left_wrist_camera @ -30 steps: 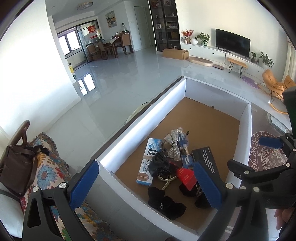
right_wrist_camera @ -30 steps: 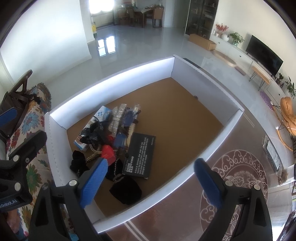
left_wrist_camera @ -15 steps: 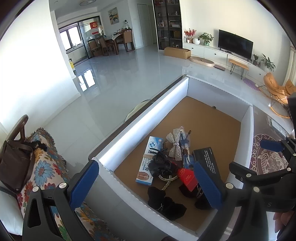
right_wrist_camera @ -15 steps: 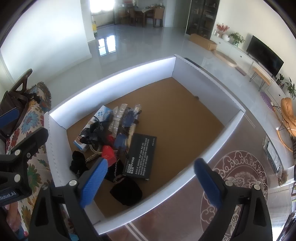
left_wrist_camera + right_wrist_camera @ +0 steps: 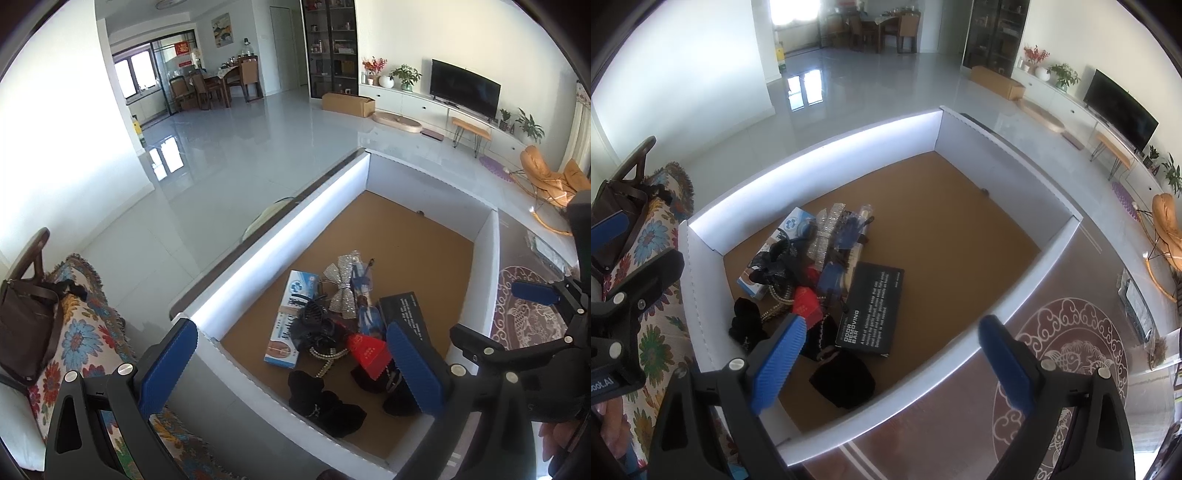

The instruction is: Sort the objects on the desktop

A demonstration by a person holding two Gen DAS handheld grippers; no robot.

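Observation:
A white-walled tray (image 5: 1015,291) with a brown cork floor holds a heap at its near left corner. In the heap lie a black box with white print (image 5: 873,308), a blue-and-white box (image 5: 291,317), a silver sequin bow (image 5: 341,284), a black hair claw (image 5: 314,326), a red tag (image 5: 369,350), a bead string and black cloth pieces (image 5: 325,404). My left gripper (image 5: 291,363) hovers open above the tray's near wall, nothing between its fingers. Over the near right wall my right gripper (image 5: 892,356) stands open and empty.
A flower-patterned cloth (image 5: 85,343) with a brown bag (image 5: 26,328) lies left of the tray. On the right the glossy tabletop shows a round fish ornament (image 5: 1075,350). The far half of the tray floor (image 5: 960,221) is bare cork. The right gripper's arm (image 5: 535,332) reaches into the left wrist view.
The left wrist view has tilted slightly, so the room sits a little higher in it. The right view and the heap look the same.

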